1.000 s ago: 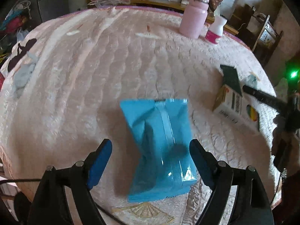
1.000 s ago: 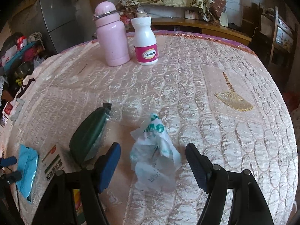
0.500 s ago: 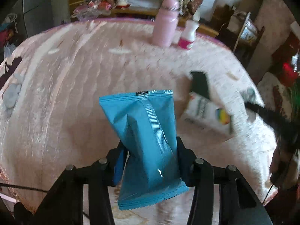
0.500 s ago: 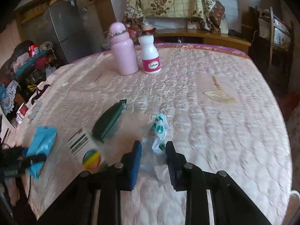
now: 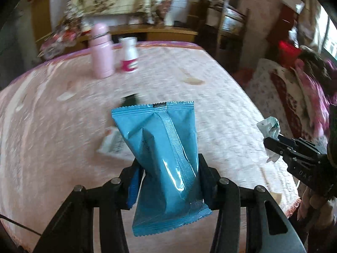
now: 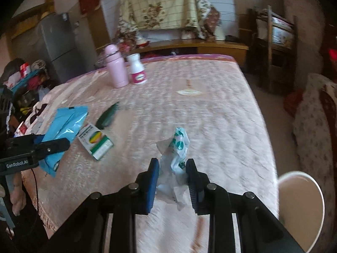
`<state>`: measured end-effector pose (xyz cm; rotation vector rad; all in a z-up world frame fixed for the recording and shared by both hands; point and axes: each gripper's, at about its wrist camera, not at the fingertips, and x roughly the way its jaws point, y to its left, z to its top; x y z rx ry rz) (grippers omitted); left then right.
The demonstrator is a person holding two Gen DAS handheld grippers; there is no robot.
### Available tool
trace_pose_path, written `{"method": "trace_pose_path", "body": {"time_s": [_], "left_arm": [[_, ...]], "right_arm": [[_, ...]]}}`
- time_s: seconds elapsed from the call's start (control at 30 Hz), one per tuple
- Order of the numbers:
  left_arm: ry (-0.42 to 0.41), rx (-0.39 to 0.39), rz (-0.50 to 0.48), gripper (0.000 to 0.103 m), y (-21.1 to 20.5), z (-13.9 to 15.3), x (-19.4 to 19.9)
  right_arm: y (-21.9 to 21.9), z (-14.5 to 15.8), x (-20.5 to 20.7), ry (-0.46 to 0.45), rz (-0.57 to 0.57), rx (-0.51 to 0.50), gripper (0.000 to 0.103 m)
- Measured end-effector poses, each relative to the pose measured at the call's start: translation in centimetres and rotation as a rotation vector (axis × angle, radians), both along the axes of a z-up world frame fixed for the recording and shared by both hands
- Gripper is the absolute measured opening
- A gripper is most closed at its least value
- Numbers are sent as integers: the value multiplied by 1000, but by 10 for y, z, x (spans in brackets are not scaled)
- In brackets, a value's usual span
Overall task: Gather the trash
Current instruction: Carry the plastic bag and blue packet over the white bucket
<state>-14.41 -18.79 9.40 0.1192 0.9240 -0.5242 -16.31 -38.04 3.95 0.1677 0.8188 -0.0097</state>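
Left gripper [image 5: 168,168] clamps blue packet [image 5: 164,158], right gripper [image 6: 171,179] clamps crumpled wrapper [image 6: 175,154], both above pink tablecloth [image 6: 210,109].

On the counter [image 6: 210,116], flask [image 6: 116,68] stands just left of bottle [image 6: 138,69] at the far edge. Box [image 6: 95,144] lies nearer, pouch [image 6: 107,116] behind it.

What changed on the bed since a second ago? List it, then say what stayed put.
The left gripper closed on the blue packet and lifted it off the bed. The right gripper closed on the crumpled wrapper and raised it too. The pink bottle, white bottle, small box and dark green pouch stayed where they were.
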Motion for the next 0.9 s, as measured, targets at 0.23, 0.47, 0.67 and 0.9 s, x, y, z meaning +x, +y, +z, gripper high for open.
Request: {"method": "trace_pose_path", "body": {"time_s": [0.23,0.47,0.67,0.9], "left_arm": [[-11,-8,-119,50,-66,3,-16],[-24,-24,-219,50,-122,6,-32],[-17,-41,-303,50,-165,5,-45],[11,-72,-391,50,-209,1,-62]], "right_arm": [[-43,5,-38,-3,-129,-4,29],[-87,6,-78,-9,-274,-6,29],[-119,7,-108,0,-381,-24,29],[-152,5,-133,21,-487,-27,29]]}}
